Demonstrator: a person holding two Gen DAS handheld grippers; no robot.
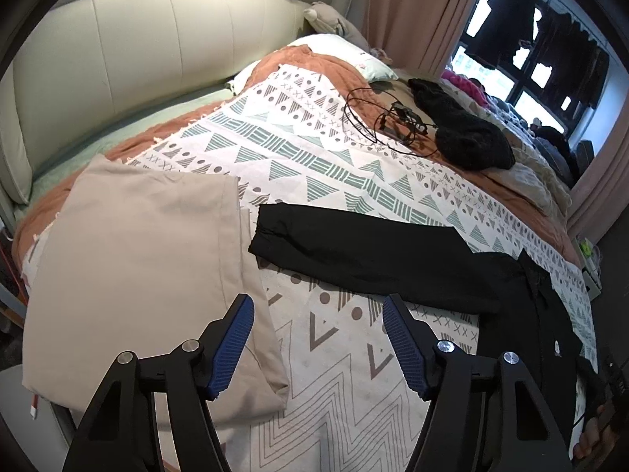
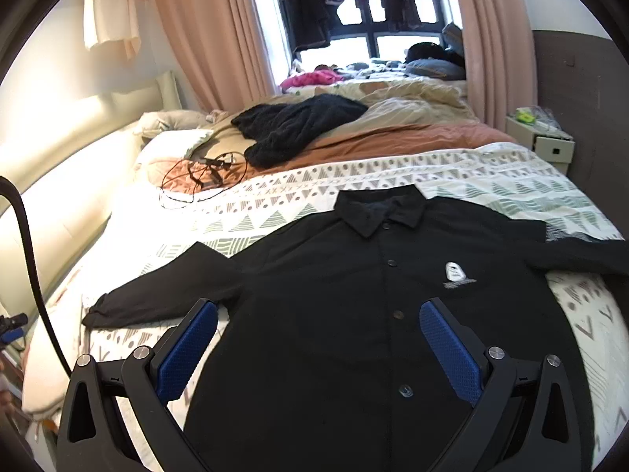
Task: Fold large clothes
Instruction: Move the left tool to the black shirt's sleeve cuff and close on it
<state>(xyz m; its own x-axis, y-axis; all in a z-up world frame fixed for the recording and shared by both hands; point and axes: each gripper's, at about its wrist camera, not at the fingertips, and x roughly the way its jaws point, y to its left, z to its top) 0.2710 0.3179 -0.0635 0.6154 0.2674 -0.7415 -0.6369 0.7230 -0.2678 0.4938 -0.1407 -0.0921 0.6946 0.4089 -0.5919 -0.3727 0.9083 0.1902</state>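
A black button-up shirt [image 2: 354, 295] with a white chest logo lies spread face up on the patterned bedspread [image 2: 275, 204], collar at the far side, sleeves out to both sides. Its left sleeve [image 1: 354, 251] shows in the left wrist view, stretched across the bed. My right gripper [image 2: 318, 334] is open and empty, hovering over the shirt's lower front. My left gripper [image 1: 318, 334] is open and empty above the bedspread, between the sleeve and a folded beige garment [image 1: 137, 267].
A black knit garment [image 1: 464, 129] and a tangle of black cable [image 1: 393, 122] lie farther up the bed. Pillows [image 1: 354, 55] and a padded headboard [image 1: 118, 47] stand at the far left. A nightstand [image 2: 550, 145] stands at the right, curtains and a window behind.
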